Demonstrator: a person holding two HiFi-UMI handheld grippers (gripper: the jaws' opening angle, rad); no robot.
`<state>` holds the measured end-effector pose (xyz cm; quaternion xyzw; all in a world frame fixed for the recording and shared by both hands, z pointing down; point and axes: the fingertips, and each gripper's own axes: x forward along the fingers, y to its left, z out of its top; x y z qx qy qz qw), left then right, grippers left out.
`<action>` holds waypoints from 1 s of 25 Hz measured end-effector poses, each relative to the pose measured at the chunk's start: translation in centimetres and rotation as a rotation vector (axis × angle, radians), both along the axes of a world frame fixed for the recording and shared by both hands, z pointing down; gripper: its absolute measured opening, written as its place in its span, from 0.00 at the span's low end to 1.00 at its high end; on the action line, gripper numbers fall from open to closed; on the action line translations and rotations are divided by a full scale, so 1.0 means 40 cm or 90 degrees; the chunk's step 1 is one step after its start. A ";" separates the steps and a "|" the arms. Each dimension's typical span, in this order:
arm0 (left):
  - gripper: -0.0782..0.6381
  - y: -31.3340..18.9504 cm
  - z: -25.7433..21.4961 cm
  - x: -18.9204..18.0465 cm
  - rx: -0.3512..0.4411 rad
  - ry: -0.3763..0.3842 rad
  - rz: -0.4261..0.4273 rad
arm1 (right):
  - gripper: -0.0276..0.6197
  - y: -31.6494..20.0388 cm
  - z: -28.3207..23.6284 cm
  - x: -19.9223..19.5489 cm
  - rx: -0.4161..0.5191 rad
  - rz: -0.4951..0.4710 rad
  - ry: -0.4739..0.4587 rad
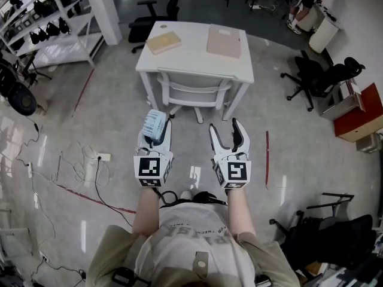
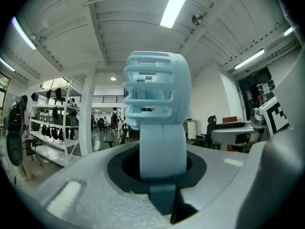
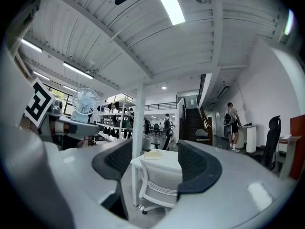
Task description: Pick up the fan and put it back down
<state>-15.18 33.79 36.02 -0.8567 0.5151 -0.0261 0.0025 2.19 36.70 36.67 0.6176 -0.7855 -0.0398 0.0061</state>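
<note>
A small pale-blue fan (image 1: pixel 155 125) stands upright between the jaws of my left gripper (image 1: pixel 154 137), which is shut on its handle. In the left gripper view the fan (image 2: pixel 157 113) fills the middle, its grille head above the pads. My right gripper (image 1: pixel 230 137) is beside it, open with nothing between its fingers; in the right gripper view the right gripper (image 3: pixel 159 162) frames a white desk and chair. From that view the fan (image 3: pixel 86 101) shows at the left in the other gripper. Both grippers point level toward the white desk (image 1: pixel 192 60).
The white desk carries a tan box (image 1: pixel 163 42) and a pinkish pad (image 1: pixel 224 40); a white chair (image 1: pixel 194 91) is tucked under it. Shelving (image 1: pixel 48 26) stands at the left, black office chairs (image 1: pixel 320 76) at the right. Cables and a power strip (image 1: pixel 102 157) lie on the floor.
</note>
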 end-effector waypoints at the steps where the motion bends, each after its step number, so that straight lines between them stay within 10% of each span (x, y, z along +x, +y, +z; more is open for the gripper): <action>1: 0.24 -0.007 0.009 0.002 -0.005 -0.003 0.005 | 0.47 -0.010 0.012 0.001 -0.007 0.002 -0.003; 25: 0.24 -0.348 0.069 0.091 -0.033 -0.031 -0.008 | 0.47 -0.376 0.070 0.113 -0.035 -0.018 -0.018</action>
